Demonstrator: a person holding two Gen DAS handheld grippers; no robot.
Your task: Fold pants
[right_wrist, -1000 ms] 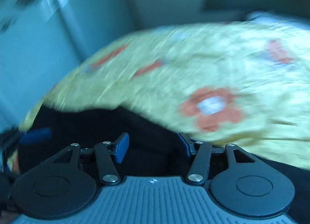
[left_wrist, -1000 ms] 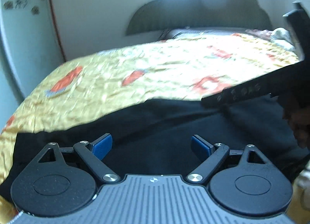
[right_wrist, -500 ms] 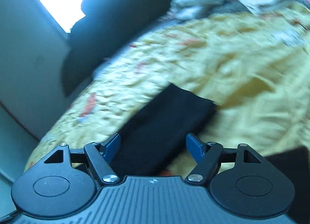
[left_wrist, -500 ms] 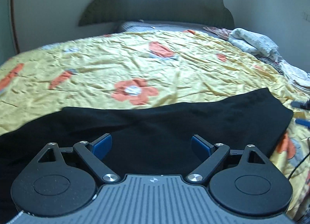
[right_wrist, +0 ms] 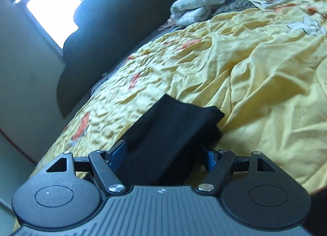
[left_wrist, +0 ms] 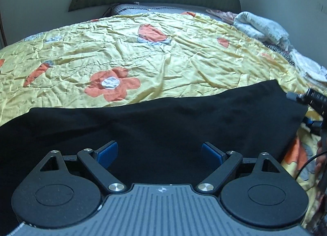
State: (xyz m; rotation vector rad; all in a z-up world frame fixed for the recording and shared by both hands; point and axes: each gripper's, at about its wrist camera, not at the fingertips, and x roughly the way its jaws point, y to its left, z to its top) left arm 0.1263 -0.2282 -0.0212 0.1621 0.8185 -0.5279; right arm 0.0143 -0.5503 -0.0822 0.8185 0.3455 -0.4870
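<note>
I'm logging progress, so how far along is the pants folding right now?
Done: the black pants lie on the yellow bedspread as one long narrow band, so they look folded lengthwise. In hand: nothing is gripped; the left gripper is open over the middle, and the right gripper is open, straddling the band near its end. Left: folding the band across its length, probably.

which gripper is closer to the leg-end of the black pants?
Right. The right gripper sits open at the hem end of the black pants; the left gripper is open over mid-length.
</note>
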